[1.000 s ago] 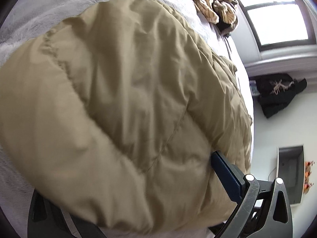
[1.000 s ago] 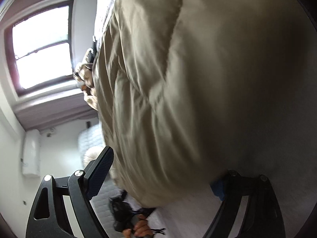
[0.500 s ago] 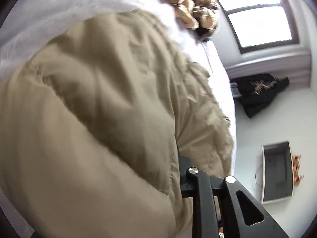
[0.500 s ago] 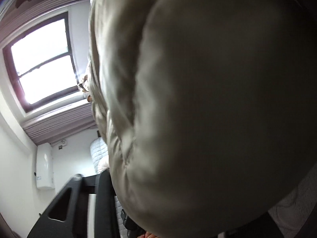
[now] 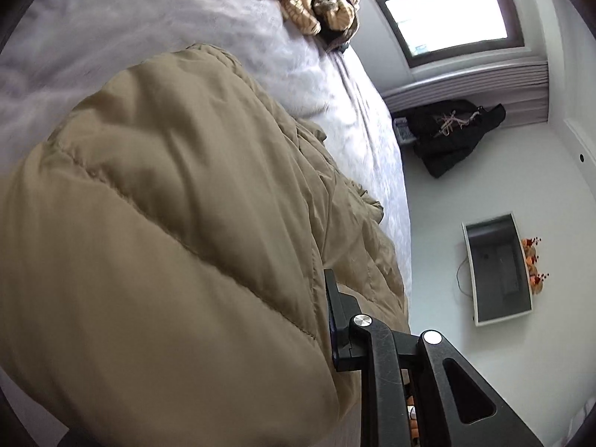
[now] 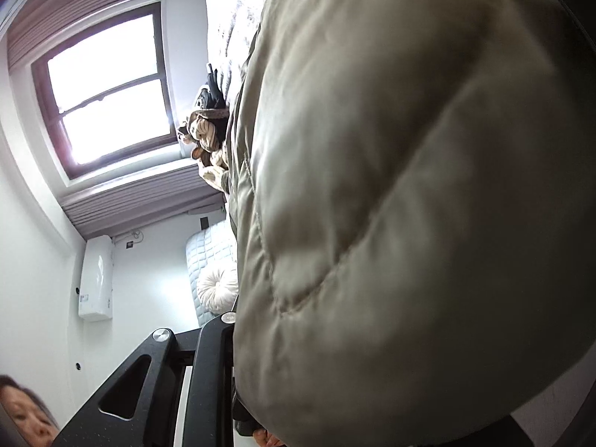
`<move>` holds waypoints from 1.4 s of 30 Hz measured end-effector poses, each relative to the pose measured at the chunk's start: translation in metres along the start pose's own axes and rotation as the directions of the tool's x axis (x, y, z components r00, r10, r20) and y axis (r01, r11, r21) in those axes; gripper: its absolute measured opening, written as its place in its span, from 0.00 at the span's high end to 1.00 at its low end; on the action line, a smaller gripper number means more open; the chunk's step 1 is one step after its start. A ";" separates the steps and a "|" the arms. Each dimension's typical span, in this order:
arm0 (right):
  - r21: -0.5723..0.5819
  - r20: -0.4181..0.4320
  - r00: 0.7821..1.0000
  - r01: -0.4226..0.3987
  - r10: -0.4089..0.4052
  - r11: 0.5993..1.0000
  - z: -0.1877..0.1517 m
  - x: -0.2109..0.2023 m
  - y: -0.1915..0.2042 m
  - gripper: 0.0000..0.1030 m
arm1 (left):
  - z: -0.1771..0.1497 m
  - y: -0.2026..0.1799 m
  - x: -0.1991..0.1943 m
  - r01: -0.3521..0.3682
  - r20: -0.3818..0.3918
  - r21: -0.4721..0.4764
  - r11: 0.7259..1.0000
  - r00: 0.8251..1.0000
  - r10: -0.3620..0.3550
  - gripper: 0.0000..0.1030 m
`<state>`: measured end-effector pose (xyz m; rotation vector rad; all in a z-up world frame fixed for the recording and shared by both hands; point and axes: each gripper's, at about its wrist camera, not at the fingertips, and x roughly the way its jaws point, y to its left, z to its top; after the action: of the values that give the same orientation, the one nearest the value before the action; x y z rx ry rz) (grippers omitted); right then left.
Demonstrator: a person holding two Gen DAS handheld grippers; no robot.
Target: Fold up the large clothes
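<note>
A puffy, quilted tan jacket (image 5: 178, 223) with stitched seams is lying on a white textured bed (image 5: 130, 18), its length running toward the window (image 5: 447, 11). The left tool (image 5: 298, 335) and right tool (image 6: 283, 365) are each pinching its padded, smooth fabric.

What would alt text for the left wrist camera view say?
A puffy tan quilted coat fills most of the view on a pale bedspread, hiding one side of the left gripper. A striped garment lies beyond, below a window.
</note>
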<state>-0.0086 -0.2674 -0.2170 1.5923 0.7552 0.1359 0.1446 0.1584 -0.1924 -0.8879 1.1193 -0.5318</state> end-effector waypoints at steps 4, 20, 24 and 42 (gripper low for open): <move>0.028 -0.017 1.000 0.013 -0.013 1.000 -0.035 -0.026 -0.017 0.76 | -0.036 0.016 -0.028 -0.030 -0.062 -0.028 0.999 0.998 0.028 0.77; 0.084 -0.027 0.976 0.219 -0.217 0.972 -0.088 -0.074 -0.063 0.58 | -0.086 0.048 -0.050 -0.323 -0.206 0.031 0.946 0.924 0.322 0.41; 0.070 -0.024 0.958 0.288 -0.287 0.955 -0.093 -0.069 -0.045 0.49 | -0.085 0.033 -0.062 -0.384 -0.217 0.109 0.917 0.891 0.399 0.41; -0.202 0.091 0.795 0.605 -0.600 0.770 -0.151 -0.104 0.038 0.17 | -0.093 -0.021 -0.100 -0.385 -0.200 0.403 0.830 0.848 0.490 0.41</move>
<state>-0.1500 -0.1947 -0.1187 1.0704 1.1613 -0.2632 0.0226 0.1913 -0.1362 -0.2174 1.4012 -0.4609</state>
